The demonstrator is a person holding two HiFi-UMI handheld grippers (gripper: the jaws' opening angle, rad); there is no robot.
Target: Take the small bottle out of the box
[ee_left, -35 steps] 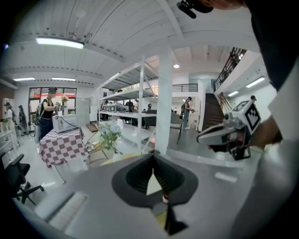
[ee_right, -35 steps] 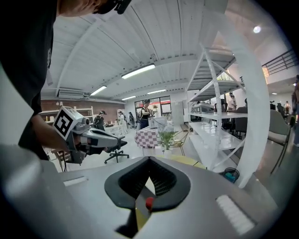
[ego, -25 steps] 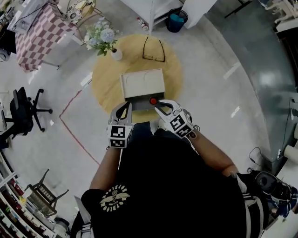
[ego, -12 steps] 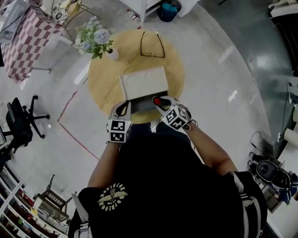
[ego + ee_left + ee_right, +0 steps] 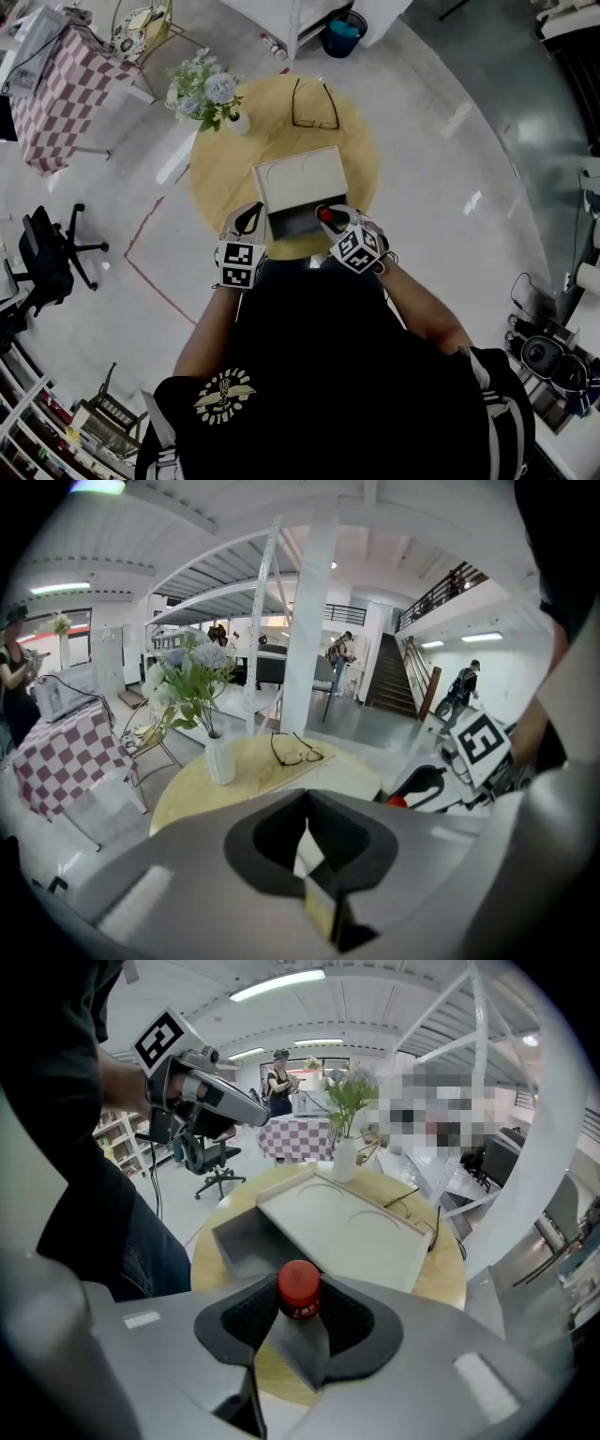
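A small bottle with a red cap (image 5: 299,1290) stands between the jaws of my right gripper (image 5: 302,1309), at the front right corner of the box (image 5: 323,214). These jaws have just been opening and the pads sit close on either side of the cap. The bottle's base is hidden. The beige box (image 5: 281,167) lies on the round wooden table (image 5: 220,178), its lid flipped back and its grey tray (image 5: 239,1237) toward me. My left gripper (image 5: 249,218) is at the tray's front left corner, fingertips together (image 5: 307,803) with nothing in them.
A white vase of flowers (image 5: 214,94) stands at the table's far left and a pair of glasses (image 5: 312,103) lies at its far edge. A checked table (image 5: 56,89), an office chair (image 5: 52,258) and a blue bin (image 5: 342,33) stand on the floor around.
My right gripper has sunk with the bottle at the box's front right corner. My left gripper has come down closer to the box's front left corner.
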